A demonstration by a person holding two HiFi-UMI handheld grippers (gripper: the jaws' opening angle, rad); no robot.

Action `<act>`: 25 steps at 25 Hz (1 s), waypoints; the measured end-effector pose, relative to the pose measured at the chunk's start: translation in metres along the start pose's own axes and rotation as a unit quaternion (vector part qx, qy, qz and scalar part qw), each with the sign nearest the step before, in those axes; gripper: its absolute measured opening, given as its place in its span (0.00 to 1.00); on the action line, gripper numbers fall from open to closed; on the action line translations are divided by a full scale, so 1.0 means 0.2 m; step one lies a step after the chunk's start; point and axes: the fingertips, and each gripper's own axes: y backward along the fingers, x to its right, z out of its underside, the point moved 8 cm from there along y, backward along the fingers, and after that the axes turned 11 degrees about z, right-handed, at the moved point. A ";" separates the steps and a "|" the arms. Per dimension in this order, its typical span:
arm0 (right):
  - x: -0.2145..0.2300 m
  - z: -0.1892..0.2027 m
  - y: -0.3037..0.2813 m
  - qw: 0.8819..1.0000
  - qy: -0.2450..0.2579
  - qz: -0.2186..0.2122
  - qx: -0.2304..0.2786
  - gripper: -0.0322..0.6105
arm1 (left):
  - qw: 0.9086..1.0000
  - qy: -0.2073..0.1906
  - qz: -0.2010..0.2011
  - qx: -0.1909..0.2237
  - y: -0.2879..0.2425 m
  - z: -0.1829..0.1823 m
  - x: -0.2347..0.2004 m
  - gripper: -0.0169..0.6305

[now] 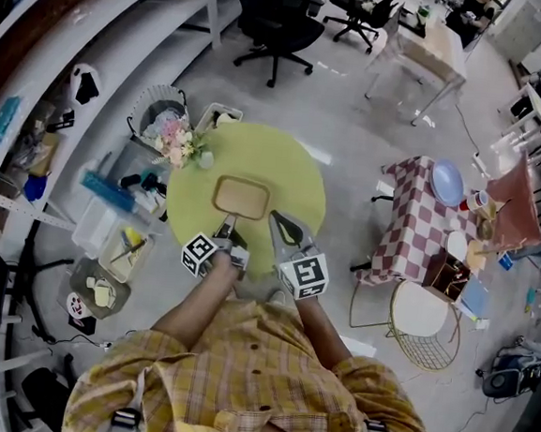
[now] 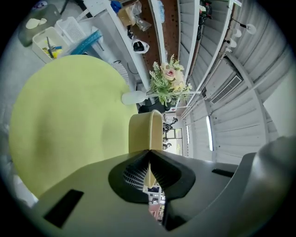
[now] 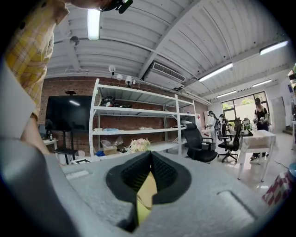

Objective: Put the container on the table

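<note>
Pinching the container's (image 1: 241,197) rim at 6 o'clock, the left gripper (image 1: 228,222) holds it at the table's (image 1: 293,170) centre. The right gripper (image 1: 274,218), at 4 o'clock, is closed and empty. The container looks light, stiff and thin-walled, so a rim grip suits it.

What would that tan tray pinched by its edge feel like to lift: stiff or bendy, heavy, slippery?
The container looks stiff: pinched by one rim in the left gripper, it shows no sag. It is probably light, being shallow, thin-walled and empty. Held by a single edge, it might pivot or slip if swung.
</note>
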 end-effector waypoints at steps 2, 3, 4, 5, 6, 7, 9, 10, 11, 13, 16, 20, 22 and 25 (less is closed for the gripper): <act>0.01 0.00 -0.01 1.000 -0.001 0.002 0.002 0.05 | 1.000 0.002 -0.003 -0.002 -0.02 0.00 -0.02 0.05; 0.02 0.00 -0.01 1.000 -0.002 0.002 0.002 0.05 | 1.000 0.003 -0.004 -0.002 -0.03 -0.01 -0.02 0.05; 0.02 0.00 -0.01 1.000 -0.004 0.002 0.002 0.05 | 1.000 0.003 -0.004 -0.003 -0.04 -0.01 -0.03 0.05; 0.02 0.01 -0.02 1.000 -0.006 0.001 0.001 0.05 | 1.000 0.004 -0.003 -0.004 -0.05 -0.01 -0.03 0.05; 0.02 0.01 -0.02 1.000 -0.007 -0.002 0.000 0.05 | 1.000 0.004 -0.003 -0.007 -0.06 -0.01 -0.04 0.05; 0.01 0.02 -0.03 1.000 -0.007 -0.004 -0.001 0.05 | 1.000 0.004 -0.004 -0.010 -0.07 -0.01 -0.05 0.05; 0.01 0.02 -0.04 1.000 -0.005 -0.004 -0.004 0.05 | 1.000 0.003 -0.008 -0.014 -0.09 -0.02 -0.07 0.05; 0.00 0.03 -0.05 1.000 -0.004 -0.005 -0.005 0.05 | 1.000 0.005 -0.010 -0.013 -0.09 -0.03 -0.09 0.05; 0.00 0.03 -0.05 1.000 -0.004 -0.005 -0.007 0.05 | 1.000 0.008 -0.011 -0.011 -0.09 -0.03 -0.10 0.05; 0.01 0.04 -0.06 1.000 -0.003 -0.006 -0.009 0.05 | 1.000 0.011 -0.011 -0.008 -0.10 -0.04 -0.13 0.05; 0.02 0.04 -0.07 1.000 -0.001 -0.006 -0.014 0.05 | 1.000 0.007 -0.017 -0.012 -0.12 -0.06 -0.16 0.05; 0.03 0.05 -0.08 1.000 -0.001 -0.007 -0.020 0.05 | 0.999 0.009 -0.029 -0.010 -0.13 -0.06 -0.22 0.05; 0.03 0.05 -0.09 1.000 -0.001 -0.005 -0.022 0.05 | 0.999 0.010 -0.033 -0.014 -0.15 -0.06 -0.24 0.05; 0.03 0.06 -0.09 1.000 0.000 -0.005 -0.029 0.05 | 0.999 0.006 -0.049 -0.015 -0.16 -0.06 -0.28 0.05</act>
